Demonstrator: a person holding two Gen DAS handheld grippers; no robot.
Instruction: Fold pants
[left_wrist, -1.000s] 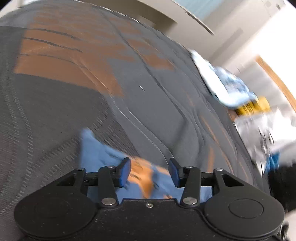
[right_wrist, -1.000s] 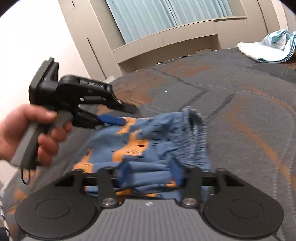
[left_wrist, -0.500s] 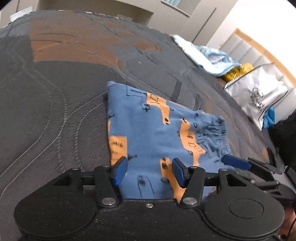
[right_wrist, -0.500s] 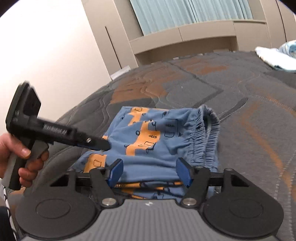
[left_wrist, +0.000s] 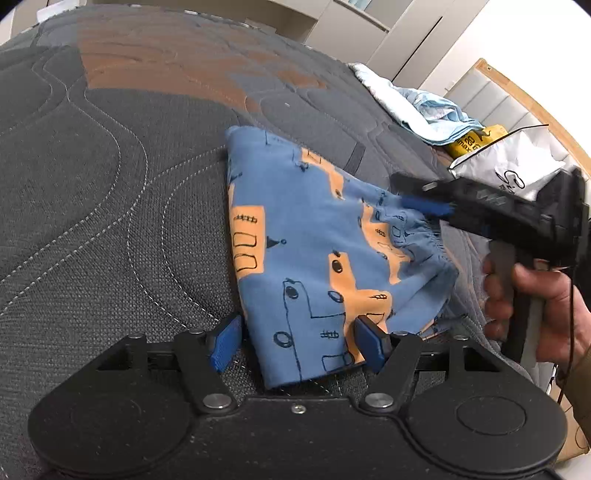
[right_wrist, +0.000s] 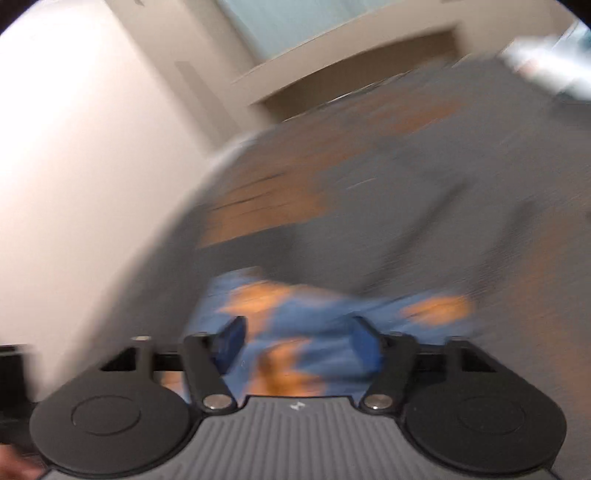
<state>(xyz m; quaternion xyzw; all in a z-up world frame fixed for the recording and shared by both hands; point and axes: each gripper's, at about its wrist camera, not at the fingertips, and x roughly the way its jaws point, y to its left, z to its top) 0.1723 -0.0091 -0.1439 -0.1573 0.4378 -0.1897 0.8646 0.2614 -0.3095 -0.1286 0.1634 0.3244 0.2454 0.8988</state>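
Note:
The blue pants (left_wrist: 314, 240) with orange patches lie folded on the grey and orange quilted bedcover (left_wrist: 110, 221), elastic waistband to the right. My left gripper (left_wrist: 297, 343) sits at their near corner, jaws opening, with the cloth's edge lying between the fingers but not pinched. A hand (left_wrist: 535, 295) holds my right gripper (left_wrist: 417, 201) at the waistband, one blue fingertip (left_wrist: 424, 205) over the gathers. The right wrist view is blurred by motion. There the right gripper (right_wrist: 297, 343) shows its pads apart and closing over the pants (right_wrist: 314, 321), without pressing on them.
A heap of light blue and white cloth (left_wrist: 417, 107) lies at the bed's far right, with a yellow pack (left_wrist: 469, 142) and a white plastic bag (left_wrist: 517, 166) beside it. Beige cabinets and a white wall (right_wrist: 74, 147) stand past the bed's edge.
The pants have been laid down flat and folded. Both grippers' jaws have spread wider than a second ago. The right gripper has swung, and the left gripper has dropped out of its view.

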